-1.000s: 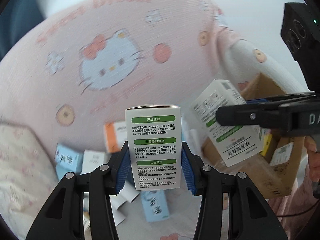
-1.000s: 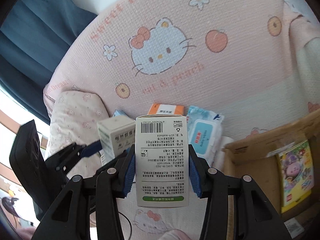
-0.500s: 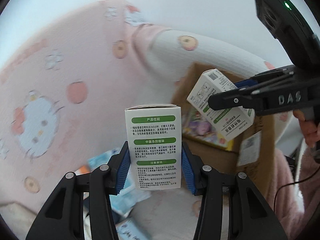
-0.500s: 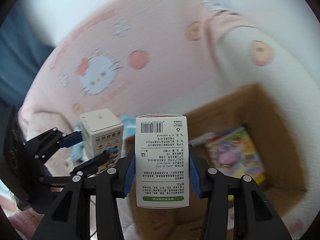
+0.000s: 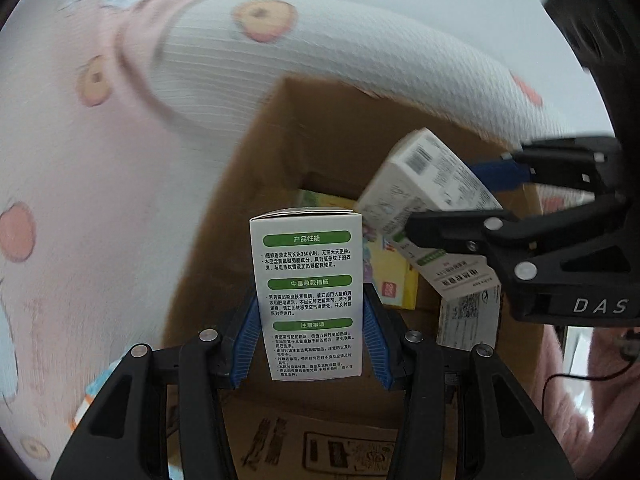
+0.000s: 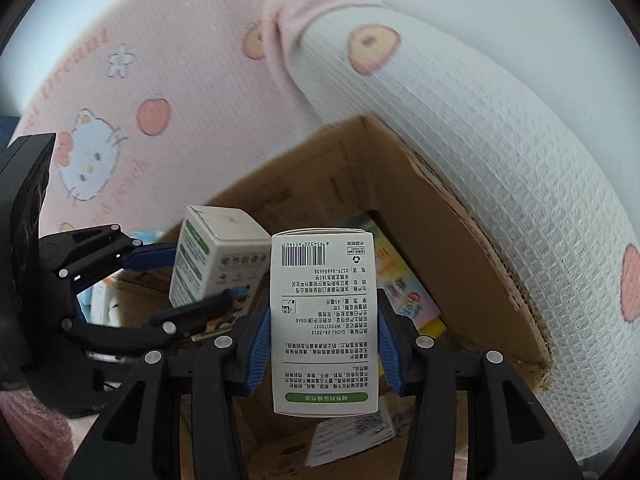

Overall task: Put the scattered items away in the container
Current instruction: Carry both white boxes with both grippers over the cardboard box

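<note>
Glossy white carton (image 5: 308, 300) over corrugated cardboard box (image 5: 256, 168).

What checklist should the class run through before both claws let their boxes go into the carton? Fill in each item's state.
1. Left claw clamped on its white box: ok.
2. Right claw clamped on its barcode box: ok.
3. Both boxes above the cardboard carton opening: ok.
4. The two boxes apart from each other: ok.
5. Free floor space inside, beside the colourful packet: cannot tell.
6. Height above the carton floor safe for dropping: cannot tell.
</note>
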{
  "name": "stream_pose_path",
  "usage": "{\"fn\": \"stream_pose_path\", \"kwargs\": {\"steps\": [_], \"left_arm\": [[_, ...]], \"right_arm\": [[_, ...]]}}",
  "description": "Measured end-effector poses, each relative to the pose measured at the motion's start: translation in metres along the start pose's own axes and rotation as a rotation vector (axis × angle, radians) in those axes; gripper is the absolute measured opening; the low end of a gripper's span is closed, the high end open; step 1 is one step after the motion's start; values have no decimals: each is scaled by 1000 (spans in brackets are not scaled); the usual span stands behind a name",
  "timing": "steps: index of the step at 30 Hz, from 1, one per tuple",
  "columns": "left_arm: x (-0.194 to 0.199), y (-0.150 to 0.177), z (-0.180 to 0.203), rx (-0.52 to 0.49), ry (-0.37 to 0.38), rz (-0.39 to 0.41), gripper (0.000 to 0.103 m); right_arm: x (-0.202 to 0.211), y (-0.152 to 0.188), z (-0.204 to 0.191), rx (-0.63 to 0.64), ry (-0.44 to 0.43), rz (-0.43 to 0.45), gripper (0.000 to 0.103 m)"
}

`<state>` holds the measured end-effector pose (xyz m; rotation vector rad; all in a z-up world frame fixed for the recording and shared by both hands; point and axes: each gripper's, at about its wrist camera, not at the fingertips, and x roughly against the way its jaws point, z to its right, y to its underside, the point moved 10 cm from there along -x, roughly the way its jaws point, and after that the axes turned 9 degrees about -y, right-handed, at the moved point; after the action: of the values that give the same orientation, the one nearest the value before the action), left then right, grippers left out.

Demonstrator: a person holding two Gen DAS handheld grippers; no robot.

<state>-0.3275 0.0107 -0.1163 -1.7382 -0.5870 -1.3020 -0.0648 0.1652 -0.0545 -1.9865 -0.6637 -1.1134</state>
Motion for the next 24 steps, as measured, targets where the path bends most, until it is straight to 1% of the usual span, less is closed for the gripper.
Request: {"fn": "stream_pose_path", "kwargs": {"steps": [2,4,7,10,12,14,18,20,24], "left_arm": [[-8,0,9,-44,-2,-18,52],[-16,1,13,-76,-20,-34,52],[-27,1,12,-76,-25,-48,52],[-37,-1,15,-70,-21,-68,52],[-43,-4,20,-64,2,-72,52],[-51,-8,27,-73,16,-79,52],[-71,-15,41,-113,21,-108,52],[-83,-16,43,-111,14,-131,51],[-103,-15,45,-83,50,-197,51]], "right_arm": [[-3,2,7,-13,-1,-13,44],[-4,4,14,-16,16,-18,44],[-6,5,27,-13,56,-24,44],[-7,8,37,-37,46,-43,44],[-8,11,43,-45,43,-56,44],[-8,12,47,-46,57,-62,44],[-9,9,55,-43,94,-62,44],[-10,9,56,-45,96,-64,44],[-13,10,59,-48,103,-76,44]]}}
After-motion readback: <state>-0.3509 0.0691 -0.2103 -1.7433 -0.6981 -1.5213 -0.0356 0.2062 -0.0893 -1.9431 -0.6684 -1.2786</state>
